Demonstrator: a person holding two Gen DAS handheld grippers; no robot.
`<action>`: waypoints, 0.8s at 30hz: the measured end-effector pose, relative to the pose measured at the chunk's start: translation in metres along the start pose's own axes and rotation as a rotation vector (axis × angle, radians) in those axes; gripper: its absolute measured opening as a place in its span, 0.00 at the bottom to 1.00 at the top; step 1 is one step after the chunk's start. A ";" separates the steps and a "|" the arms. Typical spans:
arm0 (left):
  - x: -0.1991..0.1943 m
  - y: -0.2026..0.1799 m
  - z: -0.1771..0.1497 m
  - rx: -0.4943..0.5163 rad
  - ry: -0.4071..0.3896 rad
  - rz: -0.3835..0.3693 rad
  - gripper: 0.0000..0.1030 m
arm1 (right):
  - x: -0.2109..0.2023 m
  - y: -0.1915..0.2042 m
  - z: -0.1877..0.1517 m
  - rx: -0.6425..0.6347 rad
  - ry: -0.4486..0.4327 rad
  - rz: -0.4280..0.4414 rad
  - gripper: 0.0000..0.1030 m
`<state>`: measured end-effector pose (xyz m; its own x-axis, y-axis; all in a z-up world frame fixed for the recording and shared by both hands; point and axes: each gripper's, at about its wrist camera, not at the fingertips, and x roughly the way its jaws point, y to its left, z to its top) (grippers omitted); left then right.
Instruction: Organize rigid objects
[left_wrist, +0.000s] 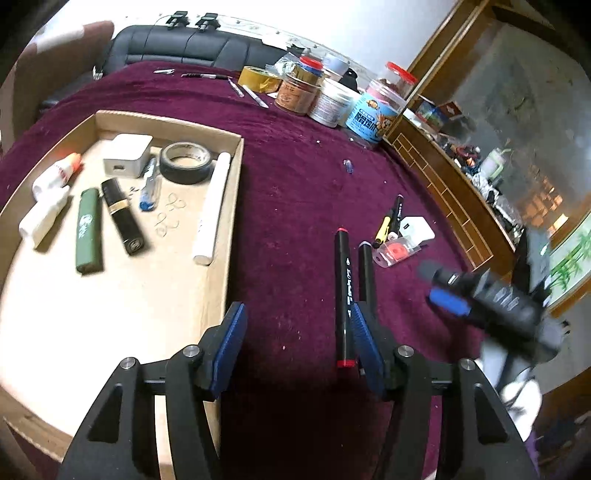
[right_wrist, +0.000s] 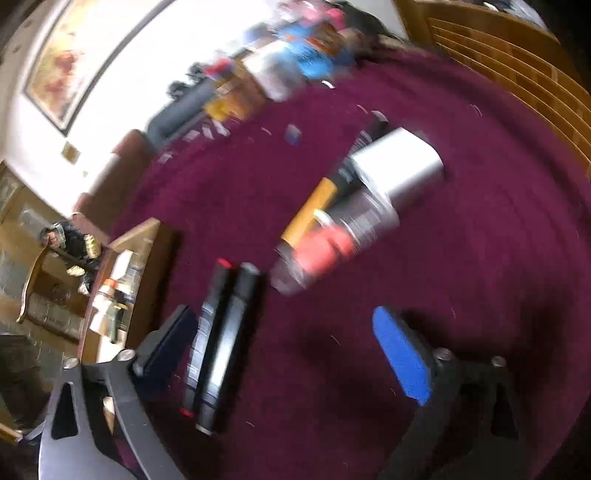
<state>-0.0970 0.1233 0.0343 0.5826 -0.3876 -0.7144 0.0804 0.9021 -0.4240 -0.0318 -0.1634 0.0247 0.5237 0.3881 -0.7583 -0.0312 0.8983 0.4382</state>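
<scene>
markers (left_wrist: 343, 295) on cloth (left_wrist: 295, 177); both hand-held grippers (left_wrist: 297, 332) gaping, empty.

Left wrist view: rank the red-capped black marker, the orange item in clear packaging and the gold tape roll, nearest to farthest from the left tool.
1. Red-capped black marker, beside its right finger.
2. Orange item in clear packaging, ahead right.
3. Gold tape roll, far back.

We hold our left gripper (left_wrist: 297, 332) low with its jaws spread wide; our right gripper (right_wrist: 291, 354), blurred, also gapes open, tilted over to one side.
</scene>
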 end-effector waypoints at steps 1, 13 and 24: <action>-0.003 0.002 0.000 -0.005 -0.006 -0.007 0.51 | -0.001 0.000 -0.005 -0.015 -0.009 -0.040 0.92; -0.026 0.030 0.002 -0.086 -0.064 -0.071 0.54 | 0.014 0.057 -0.035 -0.206 0.055 -0.161 0.48; -0.030 0.008 -0.002 -0.010 -0.068 -0.037 0.54 | 0.046 0.089 -0.033 -0.340 0.040 -0.340 0.32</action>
<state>-0.1149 0.1419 0.0510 0.6330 -0.4066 -0.6588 0.0951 0.8854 -0.4551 -0.0390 -0.0587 0.0133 0.5194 0.0623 -0.8522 -0.1442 0.9894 -0.0155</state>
